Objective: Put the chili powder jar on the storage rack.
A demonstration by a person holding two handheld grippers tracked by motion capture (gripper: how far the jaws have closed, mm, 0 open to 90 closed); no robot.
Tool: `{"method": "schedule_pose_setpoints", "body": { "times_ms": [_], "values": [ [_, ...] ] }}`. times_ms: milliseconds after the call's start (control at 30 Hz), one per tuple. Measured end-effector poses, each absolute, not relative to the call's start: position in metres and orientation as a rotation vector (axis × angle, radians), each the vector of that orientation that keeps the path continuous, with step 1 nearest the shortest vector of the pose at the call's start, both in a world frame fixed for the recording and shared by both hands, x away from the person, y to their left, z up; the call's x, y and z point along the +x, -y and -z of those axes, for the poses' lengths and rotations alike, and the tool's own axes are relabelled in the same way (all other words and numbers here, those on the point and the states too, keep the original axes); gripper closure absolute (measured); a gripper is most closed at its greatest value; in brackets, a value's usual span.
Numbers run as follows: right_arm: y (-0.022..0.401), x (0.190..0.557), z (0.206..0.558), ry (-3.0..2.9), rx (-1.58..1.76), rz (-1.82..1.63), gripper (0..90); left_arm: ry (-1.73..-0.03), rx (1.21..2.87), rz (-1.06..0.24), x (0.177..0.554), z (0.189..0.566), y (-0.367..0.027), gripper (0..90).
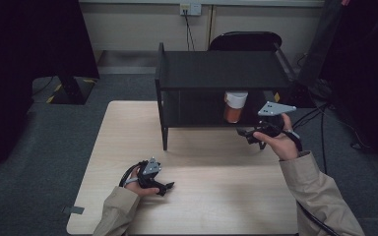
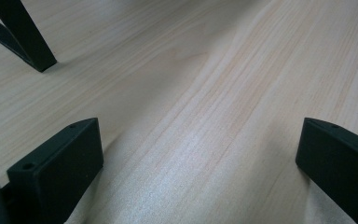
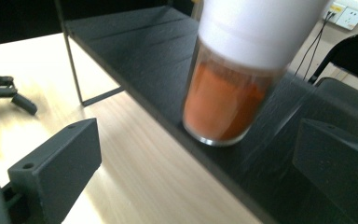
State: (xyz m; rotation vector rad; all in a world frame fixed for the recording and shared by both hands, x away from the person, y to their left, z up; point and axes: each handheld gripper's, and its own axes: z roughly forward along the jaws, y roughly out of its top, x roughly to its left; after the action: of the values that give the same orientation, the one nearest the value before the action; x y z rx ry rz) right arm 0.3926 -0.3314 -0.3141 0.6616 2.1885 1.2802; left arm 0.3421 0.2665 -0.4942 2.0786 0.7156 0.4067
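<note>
A clear jar with a white lid and orange powder inside stands upright on the lower shelf of a black rack. In the right gripper view the jar is close ahead, between and beyond the two black jaws. My right gripper is open, just in front of the shelf and a little right of the jar, with nothing between its fingers. My left gripper rests low over the table's front left, open and empty; in the left gripper view its jaws stand wide apart over bare wood.
The light wooden table carries the black rack at its far middle; one rack leg stands near my left gripper. A black chair sits behind the rack. Cables trail off the table's right side. Dark stands flank the table.
</note>
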Motion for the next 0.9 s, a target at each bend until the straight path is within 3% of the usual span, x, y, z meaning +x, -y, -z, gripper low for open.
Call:
{"method": "schedule_pose_setpoints", "body": {
  "times_ms": [500,900],
  "values": [
    [0.355,0.372,0.338,-2.262,0.679,-1.284,0.0,-0.718,2.080,-0.407,0.342,0.494,-0.266,0.0],
    [0.369,0.363,0.378,-2.309,0.719,-1.273,0.0,-0.717,2.079,-0.407,0.342,0.494,-0.266,0.0]
  ]
}}
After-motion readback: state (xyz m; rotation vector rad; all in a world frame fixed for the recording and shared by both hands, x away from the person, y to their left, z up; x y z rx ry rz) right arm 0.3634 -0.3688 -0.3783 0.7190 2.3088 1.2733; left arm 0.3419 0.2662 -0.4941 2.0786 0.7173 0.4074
